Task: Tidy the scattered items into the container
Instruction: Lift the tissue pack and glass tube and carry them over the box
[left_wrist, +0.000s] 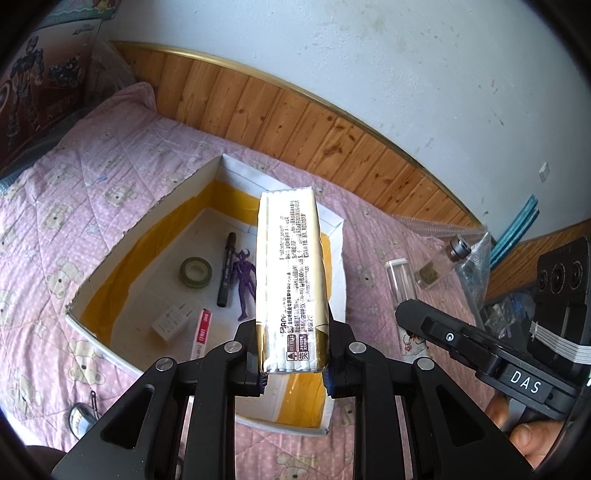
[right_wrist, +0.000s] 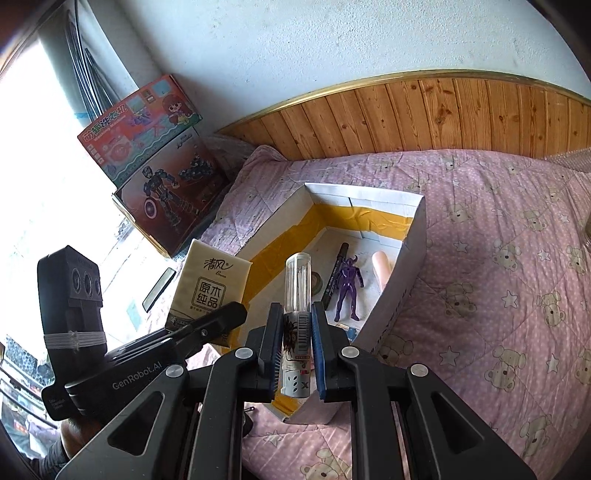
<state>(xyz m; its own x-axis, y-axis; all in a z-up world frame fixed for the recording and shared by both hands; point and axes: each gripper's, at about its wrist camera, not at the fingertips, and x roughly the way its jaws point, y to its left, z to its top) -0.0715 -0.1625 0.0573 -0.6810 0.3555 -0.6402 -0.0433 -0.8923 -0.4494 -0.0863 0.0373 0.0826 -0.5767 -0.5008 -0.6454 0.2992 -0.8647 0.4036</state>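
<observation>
While the left gripper (left_wrist: 293, 363) pinches a cream-and-gold plastic-wrapped tissue pack (left_wrist: 291, 280) by its near end, the pack's long axis points forward above the open white cardboard box with yellow tape lining (left_wrist: 107, 254). The right gripper (right_wrist: 293, 354) clamps a clear-capped cylindrical tube (right_wrist: 297, 295), pointing forward over the box's near corner. Inside lie a purple plastic figure (right_wrist: 347, 286), a black marker (left_wrist: 226, 273) and, seemingly, a tape roll (left_wrist: 195, 272).

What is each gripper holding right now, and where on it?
The left gripper clamps the tissue pack at its near end. The right gripper clamps the clear-capped tube around its printed lower body, cap pointing forward.
</observation>
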